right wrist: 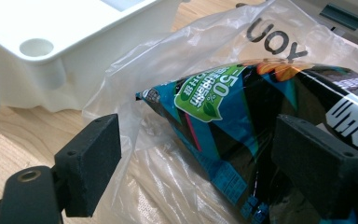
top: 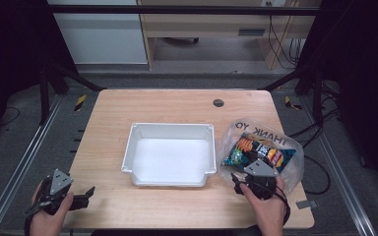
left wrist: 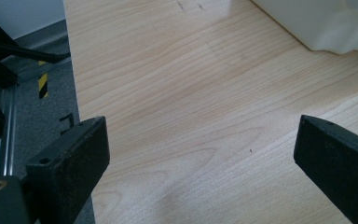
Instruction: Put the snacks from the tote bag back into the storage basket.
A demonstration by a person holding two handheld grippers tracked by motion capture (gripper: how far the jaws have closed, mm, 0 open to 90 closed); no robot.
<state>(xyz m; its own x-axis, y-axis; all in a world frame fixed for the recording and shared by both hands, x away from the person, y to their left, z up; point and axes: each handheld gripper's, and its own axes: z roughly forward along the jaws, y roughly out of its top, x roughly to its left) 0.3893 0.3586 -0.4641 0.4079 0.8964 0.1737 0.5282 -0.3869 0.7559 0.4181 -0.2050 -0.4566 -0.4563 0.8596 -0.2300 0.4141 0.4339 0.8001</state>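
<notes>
We see a snack bag (top: 258, 150) lying inside a clear plastic bag (top: 295, 162) on the right side of the wooden table (top: 177, 105), just to the right of the white tray (top: 170, 155). In the high view its long axis runs roughly left to right across the table, tilted a little, with one end toward the tray and the other toward the table's right edge. In the right gripper view a narrow sealed corner of the snack bag (right wrist: 261, 121) points toward the tray (right wrist: 51, 51).

The packet is glossy, mostly black and teal-blue with orange patches, and it looks puffed. We read "-50%" on a green leaf-marked badge, with smaller characters beside it that we cannot make out. White block lettering at its far end is cut off. The plastic bag (right wrist: 205, 42) is thin and crinkled, printed in dark capitals with "THANK YO"; in the gripper view we see "YOU" upside down.

The right gripper (top: 248, 184) sits at the plastic bag's near edge, jaws spread wide on either side of the packet's near end, not closed on it. The left gripper (top: 76, 199) rests at the table's near left corner, well apart from the tray, its jaws also wide apart over bare wood (left wrist: 191, 93).
</notes>
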